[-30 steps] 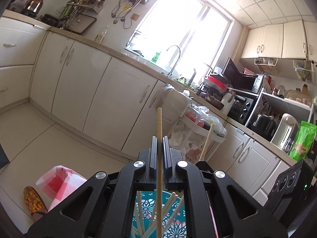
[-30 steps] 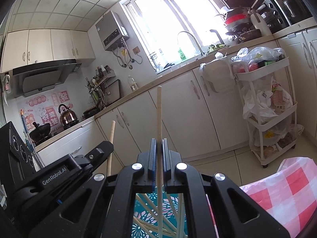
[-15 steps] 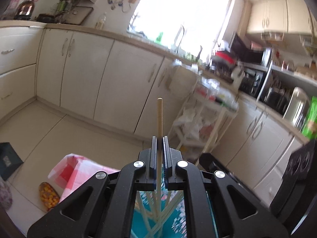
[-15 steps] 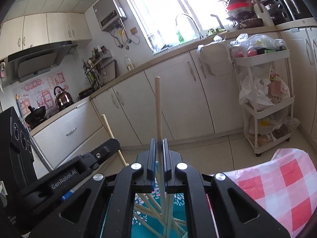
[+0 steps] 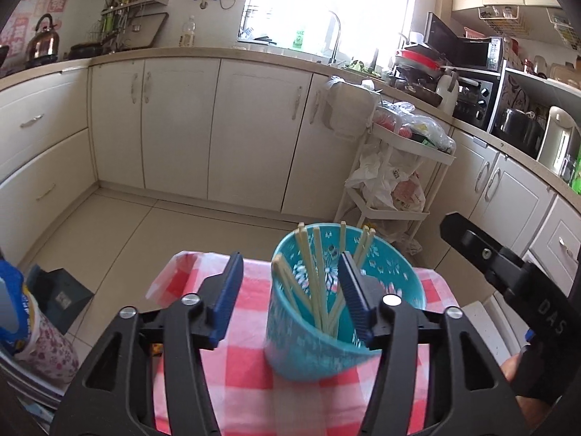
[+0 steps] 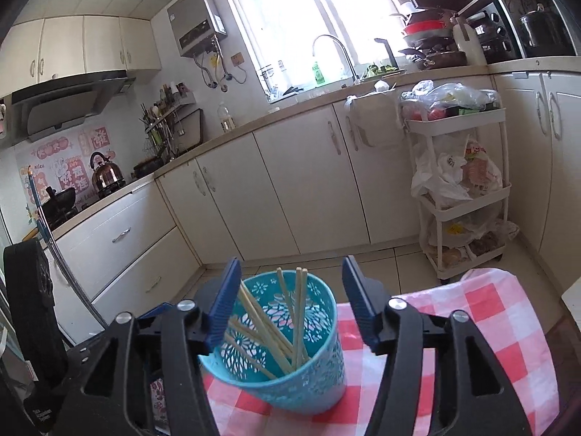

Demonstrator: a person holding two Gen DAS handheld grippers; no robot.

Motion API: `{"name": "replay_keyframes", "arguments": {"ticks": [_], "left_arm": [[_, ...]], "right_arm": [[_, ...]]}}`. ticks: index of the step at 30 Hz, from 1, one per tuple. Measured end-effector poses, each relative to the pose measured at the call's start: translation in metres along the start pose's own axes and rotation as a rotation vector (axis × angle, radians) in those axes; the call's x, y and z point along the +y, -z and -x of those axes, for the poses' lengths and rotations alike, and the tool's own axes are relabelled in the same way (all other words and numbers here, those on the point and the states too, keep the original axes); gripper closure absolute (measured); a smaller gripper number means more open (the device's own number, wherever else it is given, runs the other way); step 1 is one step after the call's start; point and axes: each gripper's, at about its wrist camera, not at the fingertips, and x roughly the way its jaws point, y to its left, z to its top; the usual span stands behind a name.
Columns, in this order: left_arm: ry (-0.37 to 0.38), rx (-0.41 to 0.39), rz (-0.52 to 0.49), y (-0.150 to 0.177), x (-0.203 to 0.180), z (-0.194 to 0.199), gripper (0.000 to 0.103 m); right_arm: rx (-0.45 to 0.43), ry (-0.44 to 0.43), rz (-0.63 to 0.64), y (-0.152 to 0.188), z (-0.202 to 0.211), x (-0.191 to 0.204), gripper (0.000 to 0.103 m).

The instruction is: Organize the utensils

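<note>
Nearest, at the bottom centre of the left wrist view: left gripper (image 5: 290,283), jaws just opened and standing wide, nothing pinched, its right blue pad (image 5: 354,301) overlapping the near rim of the teal cup (image 5: 312,345). Same in the right wrist view: right gripper (image 6: 290,290), jaws just opened, parted wide and gripping nothing, left blue pad (image 6: 223,303) just beside the cup's (image 6: 319,374) rim.

Just beyond, lower centre of both views: teal perforated cup standing mouth up on the red-and-white checked cloth (image 5: 236,370), seen also at lower right of the right view (image 6: 490,319). Inside, a bundle of pale wooden chopsticks (image 5: 312,283) (image 6: 290,312), long axes running steeply upward, lower ends gathered at the cup's bottom, upper ends fanned out and leaning on the far rim, tips poking a little above it.

Farther off: cream base cabinets (image 5: 218,127) across the middle, white rolling cart (image 6: 464,189) stuffed with plastic bags at right, kettle (image 6: 105,174) on the stove at left, bright window (image 5: 326,0) at top.
</note>
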Motion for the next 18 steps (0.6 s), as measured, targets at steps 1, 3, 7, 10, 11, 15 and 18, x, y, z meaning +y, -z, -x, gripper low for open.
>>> {"name": "replay_keyframes", "arguments": {"ticks": [1, 3, 7, 10, 11, 15, 18], "left_arm": [[-0.009, 0.003, -0.008, 0.005, 0.0, 0.01, 0.042], [-0.026, 0.014, -0.012, 0.016, 0.002, 0.03, 0.034], [-0.066, 0.026, -0.019, 0.037, 0.005, 0.074, 0.023], [-0.09, 0.029, -0.026, 0.055, 0.005, 0.107, 0.014], [-0.097, 0.032, -0.031, 0.061, 0.005, 0.117, 0.013], [-0.105, 0.032, -0.029, 0.079, 0.002, 0.158, 0.008], [-0.111, 0.038, -0.026, 0.092, -0.001, 0.189, 0.008]], "right_arm": [[0.011, 0.01, 0.012, 0.006, 0.011, 0.003, 0.035], [0.035, 0.033, 0.029, 0.017, 0.03, 0.007, 0.03], [0.104, 0.082, 0.027, 0.041, 0.071, 0.008, 0.017], [0.151, 0.117, 0.012, 0.056, 0.101, 0.008, 0.011], [0.167, 0.124, 0.006, 0.06, 0.11, 0.009, 0.011], [0.187, 0.127, 0.002, 0.071, 0.146, 0.018, 0.011], [0.187, 0.123, 0.018, 0.076, 0.173, 0.03, 0.009]]}}
